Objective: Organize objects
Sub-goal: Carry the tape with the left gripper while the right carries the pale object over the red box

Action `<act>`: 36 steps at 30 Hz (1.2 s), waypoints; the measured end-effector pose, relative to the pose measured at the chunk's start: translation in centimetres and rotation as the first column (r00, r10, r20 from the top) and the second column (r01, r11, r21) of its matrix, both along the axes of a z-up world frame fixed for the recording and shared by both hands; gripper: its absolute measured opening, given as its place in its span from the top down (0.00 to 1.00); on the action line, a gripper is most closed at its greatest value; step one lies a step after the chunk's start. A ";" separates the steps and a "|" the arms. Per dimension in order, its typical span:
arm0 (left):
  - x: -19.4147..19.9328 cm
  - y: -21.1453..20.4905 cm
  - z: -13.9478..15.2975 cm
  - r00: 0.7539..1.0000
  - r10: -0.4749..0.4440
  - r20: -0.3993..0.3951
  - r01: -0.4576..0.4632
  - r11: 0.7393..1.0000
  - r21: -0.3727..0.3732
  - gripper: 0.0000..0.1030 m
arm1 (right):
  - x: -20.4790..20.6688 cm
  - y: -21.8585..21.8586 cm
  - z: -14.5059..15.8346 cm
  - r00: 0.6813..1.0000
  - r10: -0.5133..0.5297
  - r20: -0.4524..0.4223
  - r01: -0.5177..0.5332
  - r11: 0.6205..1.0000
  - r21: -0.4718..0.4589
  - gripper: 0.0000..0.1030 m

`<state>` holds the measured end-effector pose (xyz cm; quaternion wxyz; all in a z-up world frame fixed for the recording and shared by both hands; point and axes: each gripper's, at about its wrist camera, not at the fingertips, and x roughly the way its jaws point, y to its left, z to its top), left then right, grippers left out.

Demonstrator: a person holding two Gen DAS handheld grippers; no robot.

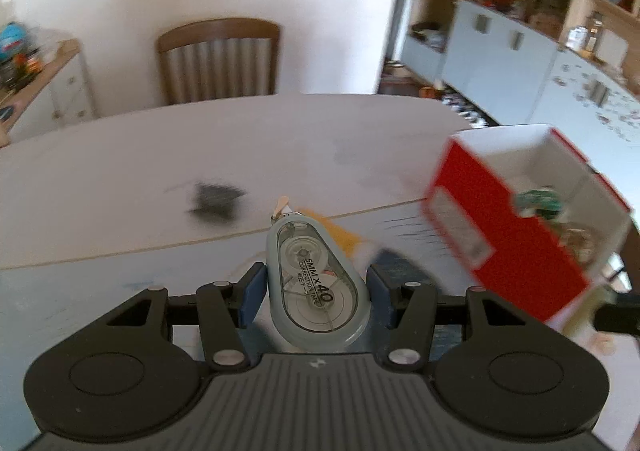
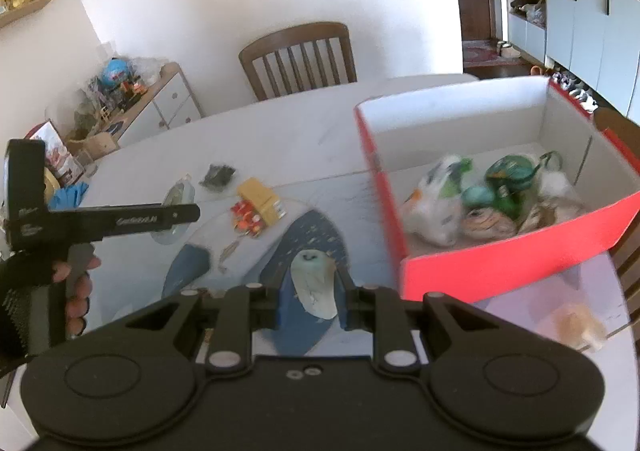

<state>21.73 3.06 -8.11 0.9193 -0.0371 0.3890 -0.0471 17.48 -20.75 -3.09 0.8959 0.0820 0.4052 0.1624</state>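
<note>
Left gripper (image 1: 316, 283) clamps the correction tape (image 1: 314, 279), long axis pointing ahead along the fingers. The red box (image 1: 516, 235) sits at the table's (image 1: 160, 155) right edge, to this gripper's right. Right gripper (image 2: 314, 291) is nearer it, closed on a pale shell-like piece (image 2: 316, 283).

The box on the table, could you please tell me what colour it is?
The box is red outside and white inside, clearest in the right wrist view.

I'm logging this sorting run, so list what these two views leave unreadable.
- Left wrist view: red box is motion-blurred and cut by the right edge; its contents are unclear.
- Left wrist view: a dark smear on the table is too blurred to name.
- Right wrist view: right tongs grip a pale object; its identity is unclear.
- Right wrist view: bagged items in the box overlap and blur.
</note>
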 end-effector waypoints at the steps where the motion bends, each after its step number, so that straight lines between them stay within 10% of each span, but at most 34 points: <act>1: 0.0 -0.8 0.5 1.000 -0.018 0.000 0.018 1.000 -0.009 0.47 | 0.2 -0.7 0.3 1.000 0.001 0.006 -0.001 1.000 0.002 0.79; 20: 2.1 -15.5 4.7 0.978 -0.207 0.016 0.207 0.978 -0.009 0.47 | 5.2 -13.3 2.2 0.994 -0.087 0.066 0.088 0.996 -0.005 0.79; 36: 7.4 -25.3 1.9 0.952 -0.293 -0.088 0.298 0.954 0.048 0.47 | 10.3 -18.8 -0.8 0.987 -0.155 0.027 0.157 0.986 -0.049 0.79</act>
